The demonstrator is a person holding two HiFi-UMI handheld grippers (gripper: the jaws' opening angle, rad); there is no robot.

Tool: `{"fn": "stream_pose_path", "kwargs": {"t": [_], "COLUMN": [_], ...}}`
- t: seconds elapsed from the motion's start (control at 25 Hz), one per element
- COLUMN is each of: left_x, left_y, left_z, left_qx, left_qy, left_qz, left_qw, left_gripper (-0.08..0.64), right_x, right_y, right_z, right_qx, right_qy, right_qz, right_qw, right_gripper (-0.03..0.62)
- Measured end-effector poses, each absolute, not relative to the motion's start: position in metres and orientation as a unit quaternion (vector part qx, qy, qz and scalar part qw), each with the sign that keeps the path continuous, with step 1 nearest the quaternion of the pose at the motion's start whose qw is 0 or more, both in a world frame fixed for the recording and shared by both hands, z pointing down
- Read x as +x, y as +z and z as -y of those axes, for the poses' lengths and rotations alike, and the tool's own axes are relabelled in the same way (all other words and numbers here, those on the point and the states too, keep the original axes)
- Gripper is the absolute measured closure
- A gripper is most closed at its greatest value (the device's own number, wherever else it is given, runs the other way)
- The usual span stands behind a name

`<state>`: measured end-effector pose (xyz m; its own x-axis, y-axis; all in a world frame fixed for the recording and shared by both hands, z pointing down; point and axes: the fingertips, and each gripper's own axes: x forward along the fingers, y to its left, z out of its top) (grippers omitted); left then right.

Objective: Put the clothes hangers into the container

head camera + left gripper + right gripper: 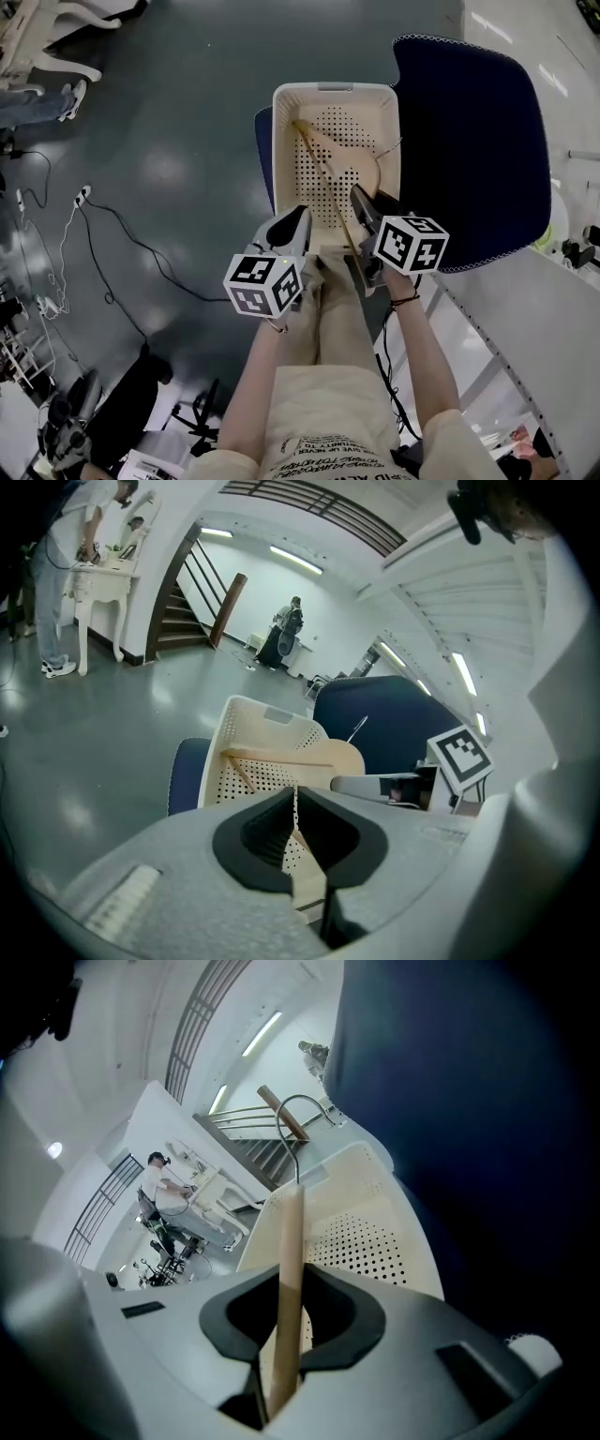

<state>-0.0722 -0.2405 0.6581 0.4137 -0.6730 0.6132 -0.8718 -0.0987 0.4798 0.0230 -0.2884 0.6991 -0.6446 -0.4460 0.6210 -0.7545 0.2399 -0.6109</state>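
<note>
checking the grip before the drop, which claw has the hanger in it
The right claw: its jaws are clamped on the wooden hanger. The left claw is shut with nothing between its jaws.

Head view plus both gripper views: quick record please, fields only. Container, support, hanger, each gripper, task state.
container: cream perforated basket, upright, open top
support: blue chair, basket rests on it
hanger: wooden clothes hanger, slanted, partly inside the basket
right gripper: jaws clamped on the hanger's wooden bar, at the basket's near rim
left gripper: jaws together, nothing between them, pointing at the basket
task state: hanger in the basket but not yet released
</note>
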Motion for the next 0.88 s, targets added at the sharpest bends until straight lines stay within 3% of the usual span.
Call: {"fn": "stream_pose_path", "kwargs": {"t": [0.64,0.88], "left_x": [-0.056,-0.058], "left_y": [0.681,0.683], "left_z": [0.246,0.247], "left_qx": [0.74,0.739], "left_qy": [0.119,0.118], "left_qz": [0.511,0.514], "left_qw": [0.419,0.42], "left_gripper": [0.532,0.532], "right_x": [0.046,0.041], "right_y": [0.735,0.746], "right_z": [0.297,0.294], "right_qx": [0.452,0.461], "right_qy": [0.473,0.489], "right_qz": [0.718,0.7], "right_qw": [0.239,0.24], "right_gripper": [0.52,0.457]}}
